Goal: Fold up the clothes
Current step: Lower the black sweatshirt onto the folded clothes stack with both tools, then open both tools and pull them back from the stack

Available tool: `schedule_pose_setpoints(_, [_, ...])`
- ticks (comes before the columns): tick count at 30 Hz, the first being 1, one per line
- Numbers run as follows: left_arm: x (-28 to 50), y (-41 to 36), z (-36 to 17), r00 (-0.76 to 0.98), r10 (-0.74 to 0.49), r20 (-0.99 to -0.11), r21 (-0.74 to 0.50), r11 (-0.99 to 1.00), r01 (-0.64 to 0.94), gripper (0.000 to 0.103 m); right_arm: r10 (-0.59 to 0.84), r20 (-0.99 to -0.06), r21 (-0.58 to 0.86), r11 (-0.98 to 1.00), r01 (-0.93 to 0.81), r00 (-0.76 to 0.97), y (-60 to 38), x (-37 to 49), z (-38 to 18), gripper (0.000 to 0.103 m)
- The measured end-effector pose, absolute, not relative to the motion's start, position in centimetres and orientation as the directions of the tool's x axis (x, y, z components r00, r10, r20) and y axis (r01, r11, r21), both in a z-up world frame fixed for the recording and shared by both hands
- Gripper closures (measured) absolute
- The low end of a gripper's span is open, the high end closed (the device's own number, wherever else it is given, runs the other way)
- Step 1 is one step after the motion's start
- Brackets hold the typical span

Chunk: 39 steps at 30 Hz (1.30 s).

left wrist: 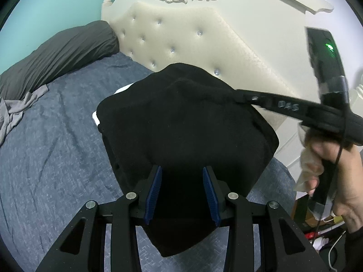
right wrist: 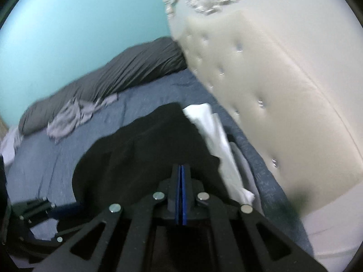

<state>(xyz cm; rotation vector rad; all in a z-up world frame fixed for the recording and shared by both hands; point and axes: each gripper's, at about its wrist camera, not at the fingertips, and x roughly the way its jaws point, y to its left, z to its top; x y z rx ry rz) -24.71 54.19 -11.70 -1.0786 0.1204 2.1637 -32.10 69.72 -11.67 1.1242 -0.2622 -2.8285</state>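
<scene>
- Black cloth (left wrist: 181,131) is seen lying on the blue-grey bed (left wrist: 56,147), close to the headboard (left wrist: 181,38), and it fills the middle of the left wrist view.
- Left tongs (left wrist: 182,195) are held released above the near part of the cloth, with the blue pads (left wrist: 155,195) well apart and nothing gripped between them.
- Right tongs (right wrist: 180,181) are shown clenched in the right wrist view, the pads pressed flat together over the black cloth; whether a fold of it is pinched cannot be told.
- In the left wrist view the right tool is seen reaching in from the right, its tip meeting the far right edge of the cloth, and it is gripped by a hand (left wrist: 335,172).
- White fabric (right wrist: 215,136) is seen just beside the cloth, between it and the headboard, partly covered by it.
- Grey pillow (left wrist: 56,54) is laid along the far edge of the bed against the turquoise wall (right wrist: 79,22).
- Light grey garment (right wrist: 74,117) is left crumpled beside the pillow, well apart from the cloth.
- Right wrist view is blurred, so fine detail there cannot be told.
</scene>
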Motion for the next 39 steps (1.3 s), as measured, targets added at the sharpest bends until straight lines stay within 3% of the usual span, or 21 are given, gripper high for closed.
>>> schedule_pose_setpoints(4, [-24.5, 53.8, -11.4, -0.406, 0.563, -0.72, -0.232, -0.746, -0.625, 0.063, -0.158, -0.64, 0.204, -0.979, 0.032, -0.752, 69.5, -29.2, -12.0, 0.103])
schedule_pose_setpoints(11, [-23.9, 54.5, -12.0, -0.401, 0.553, -0.731, -0.223, -0.747, -0.626, 0.063, -0.116, -0.686, 0.155, -0.988, 0.011, -0.718, 69.3, -28.4, -15.4, 0.103])
schedule_pose_setpoints(39, [-17.3, 49.6, -6.6, -0.453, 0.591, -0.667, -0.24, -0.746, -0.621, 0.058, -0.063, -0.593, 0.202, -0.977, -0.071, -0.803, 66.9, -18.9, -9.5, 0.099])
